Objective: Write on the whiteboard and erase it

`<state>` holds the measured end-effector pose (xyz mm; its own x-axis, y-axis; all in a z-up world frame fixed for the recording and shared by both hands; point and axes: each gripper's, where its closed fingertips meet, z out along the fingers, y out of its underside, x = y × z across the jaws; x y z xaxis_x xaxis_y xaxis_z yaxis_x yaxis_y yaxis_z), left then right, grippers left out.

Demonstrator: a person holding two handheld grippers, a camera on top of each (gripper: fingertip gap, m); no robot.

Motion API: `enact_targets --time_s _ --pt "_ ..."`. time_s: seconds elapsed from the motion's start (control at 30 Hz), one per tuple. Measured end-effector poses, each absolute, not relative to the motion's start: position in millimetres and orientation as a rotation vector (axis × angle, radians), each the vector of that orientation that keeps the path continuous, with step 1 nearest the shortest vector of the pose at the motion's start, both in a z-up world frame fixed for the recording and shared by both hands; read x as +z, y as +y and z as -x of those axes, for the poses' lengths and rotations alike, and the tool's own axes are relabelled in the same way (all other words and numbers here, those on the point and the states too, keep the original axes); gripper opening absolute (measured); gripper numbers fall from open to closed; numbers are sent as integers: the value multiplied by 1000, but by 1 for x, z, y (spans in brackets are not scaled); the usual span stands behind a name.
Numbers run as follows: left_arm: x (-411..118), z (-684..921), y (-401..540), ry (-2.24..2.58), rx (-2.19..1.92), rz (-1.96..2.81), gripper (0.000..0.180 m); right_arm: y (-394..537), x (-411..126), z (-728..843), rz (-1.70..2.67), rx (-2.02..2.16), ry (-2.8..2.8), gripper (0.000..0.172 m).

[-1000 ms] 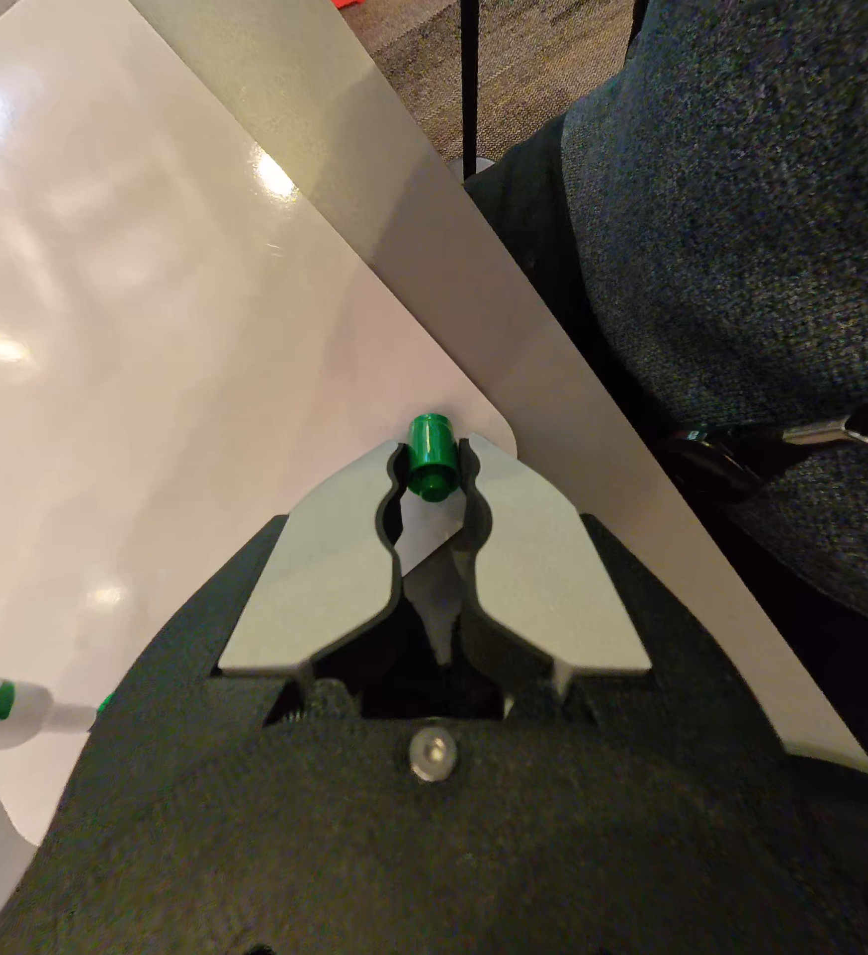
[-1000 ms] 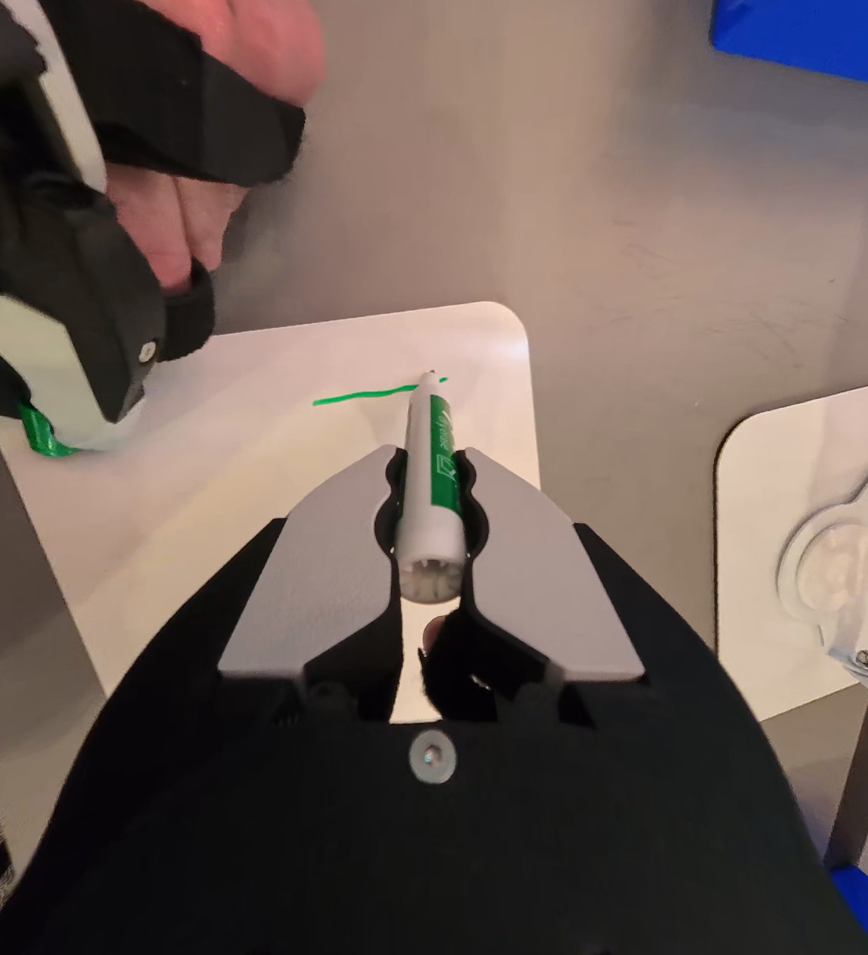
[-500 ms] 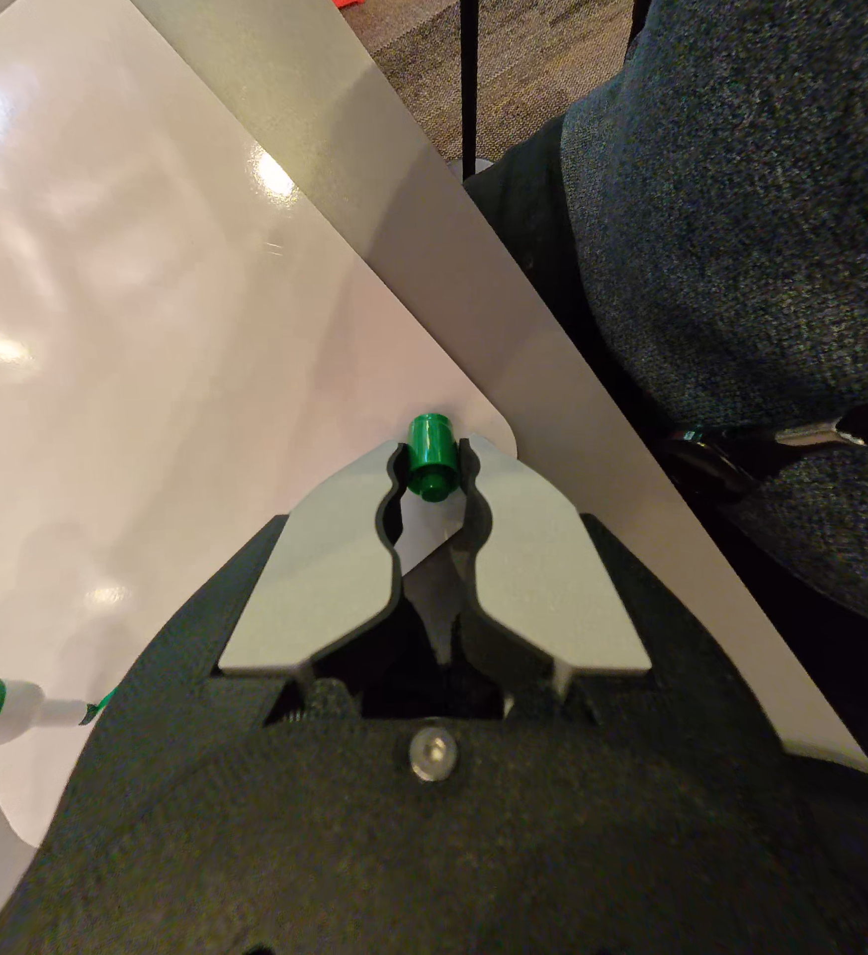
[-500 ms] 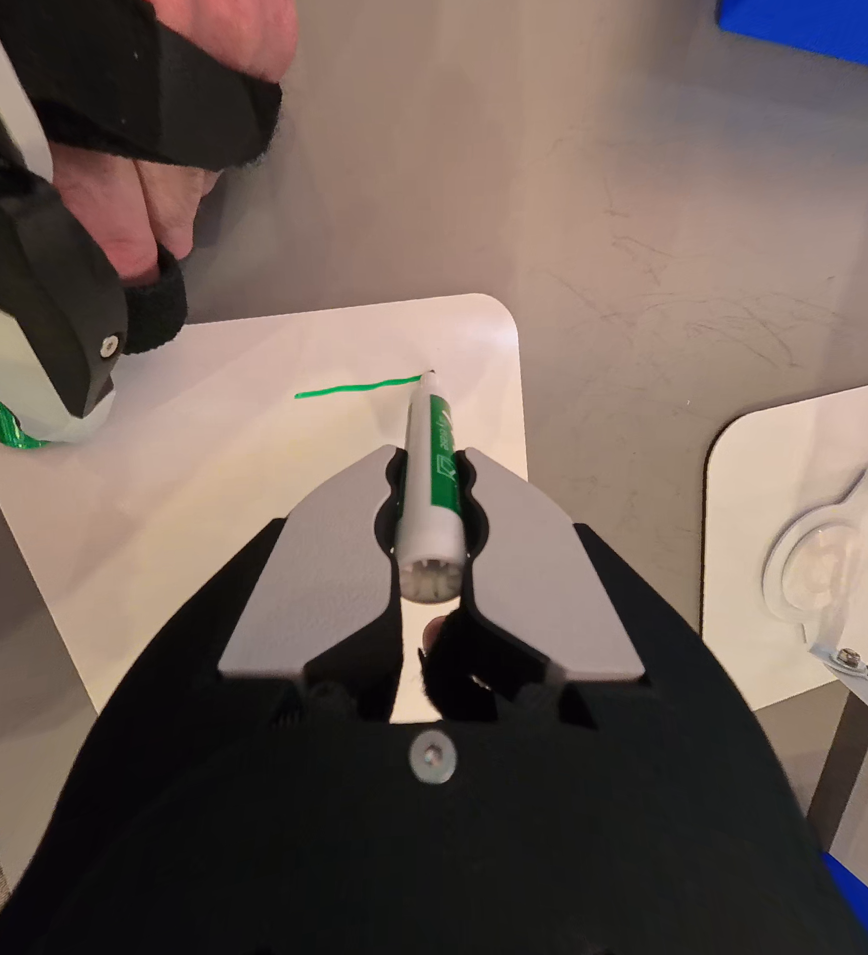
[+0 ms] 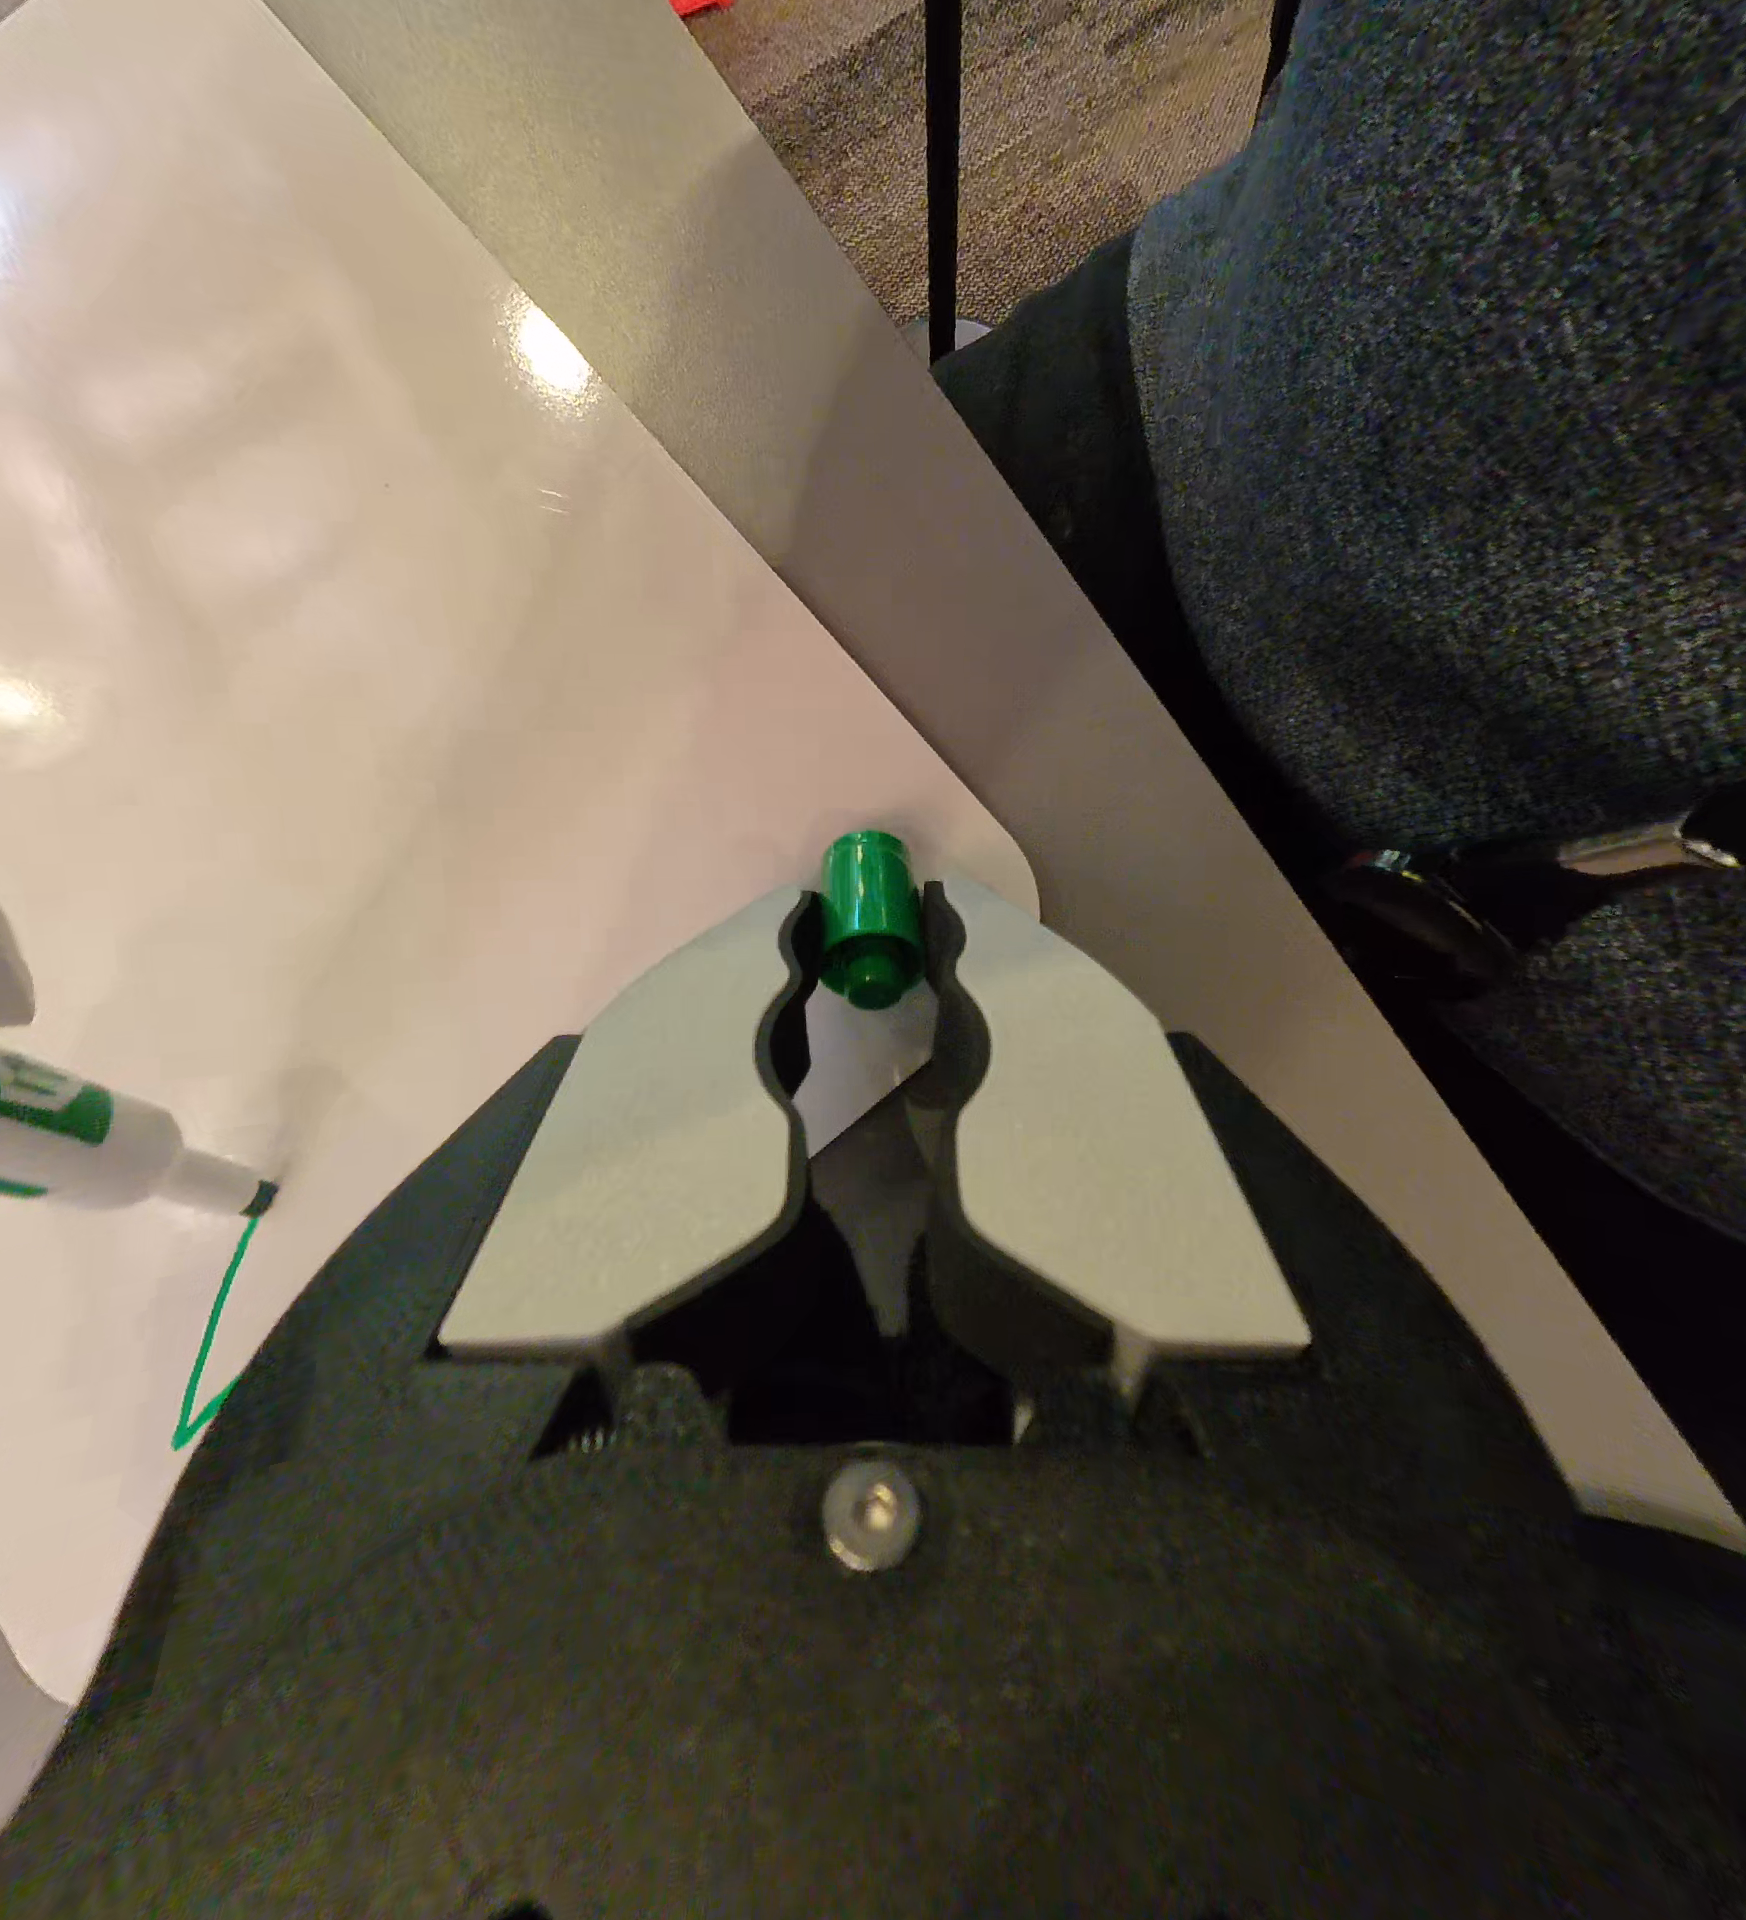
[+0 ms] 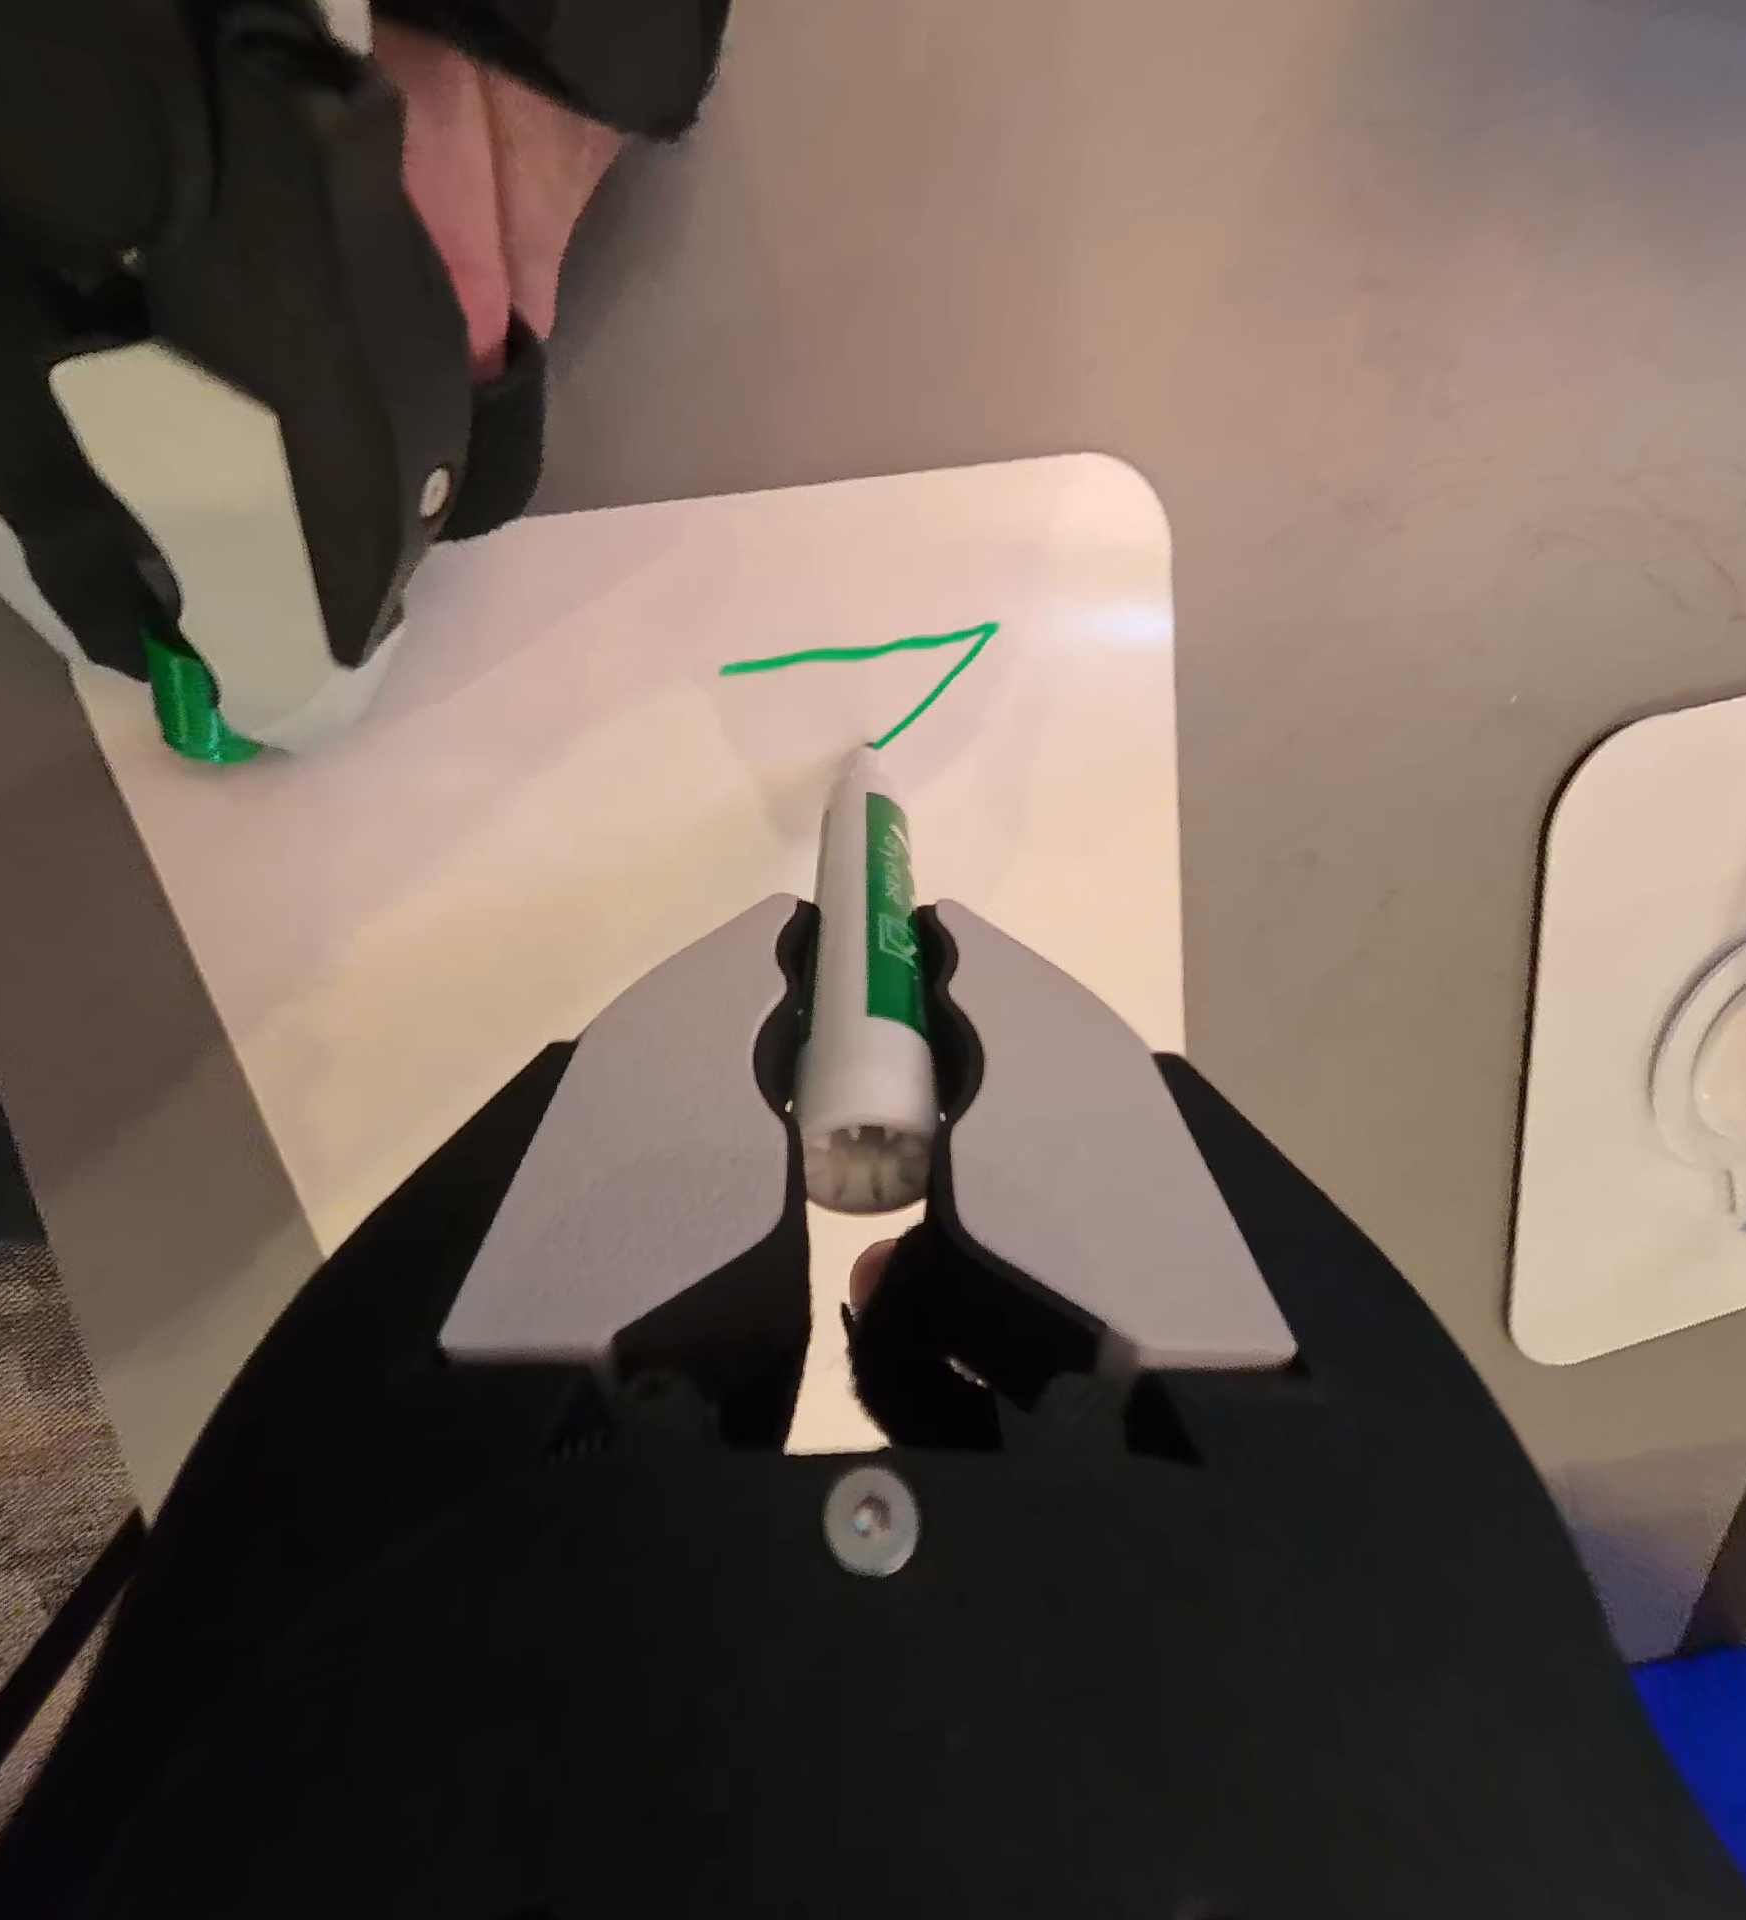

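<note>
Second green stroke (image 6: 936, 691) added since prior frame; writing half-done. Right claw (image 6: 867, 914) pinching marker (image 6: 864, 987); left claw (image 5: 869, 904) pinching cap (image 5: 867, 920).

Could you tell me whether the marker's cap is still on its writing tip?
No, the green cap sits clamped in the left tongs, while the marker's bare tip touches the whiteboard.
</note>
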<state>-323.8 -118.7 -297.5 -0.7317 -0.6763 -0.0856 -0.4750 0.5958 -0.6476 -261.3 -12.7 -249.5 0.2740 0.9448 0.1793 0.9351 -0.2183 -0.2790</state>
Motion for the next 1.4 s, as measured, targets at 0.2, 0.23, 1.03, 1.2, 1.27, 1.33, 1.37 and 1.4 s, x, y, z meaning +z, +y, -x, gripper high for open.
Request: enact_targets --time_s 0.2,0.23,1.03,1.2,1.27,1.33,1.37,1.4 --pt "-297 324 -119 2504 -881 936 20 -31 -249 253 2244 35 -1710 20" --pt "-297 324 -119 2504 -882 936 20 -33 -249 252 2246 32 -1711 20" --pt "-297 325 -119 2505 -888 941 20 22 -245 252 2205 40 -1674 20" --pt "-297 325 -120 2506 -890 941 20 15 -234 236 2227 -10 -1613 20" --pt "-297 325 -120 2507 -890 941 20 11 -234 227 2247 -30 -1594 20" --pt "-297 325 -120 2508 -891 940 20 6 -236 221 2264 -32 -1580 20" --pt "-297 325 -120 2508 -891 940 20 6 -238 218 2273 -40 -1575 20" --pt "-297 325 -120 2508 -891 940 20 5 -239 216 2278 -51 -1573 20"
